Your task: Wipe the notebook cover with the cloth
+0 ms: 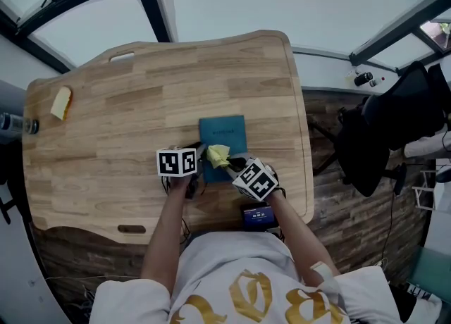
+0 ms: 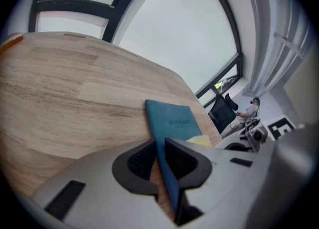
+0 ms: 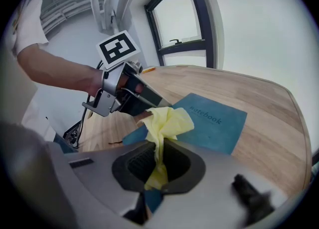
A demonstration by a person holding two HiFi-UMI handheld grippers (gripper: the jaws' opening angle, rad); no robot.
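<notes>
At the worktop's near edge, left hand-held gripper: jaws drawn close on the left edge of the notebook, which runs between the pads.
Right hand-held gripper: jaws pinched on the cloth; its lower end is tucked between them and the rest bunches up in front.
Hand-held grippers: two, one in each hand, tips close together over the notebook's near end.
Cloth: one, yellow, crumpled, lying on the notebook's near part just beside the left jaws.
Notebook: one, teal, closed, flat on the worktop in the middle of its near half, cover up.
Worktop: one, pale wood, rounded corners.
Yellow piece: one, at the far left edge, well apart from the notebook; what it is cannot be told.
Chair: one, black, on the floor to the right of the worktop.
Dark box: one, at the near edge below the right arm; partly covered and hard to identify.
Hidden: in the head view the notebook's near end lies under the cloth and both marker cubes, and the jaws themselves are barely seen there.
Print: the cover word "notebook" reads in the gripper views only; in the head view it is too small.
</notes>
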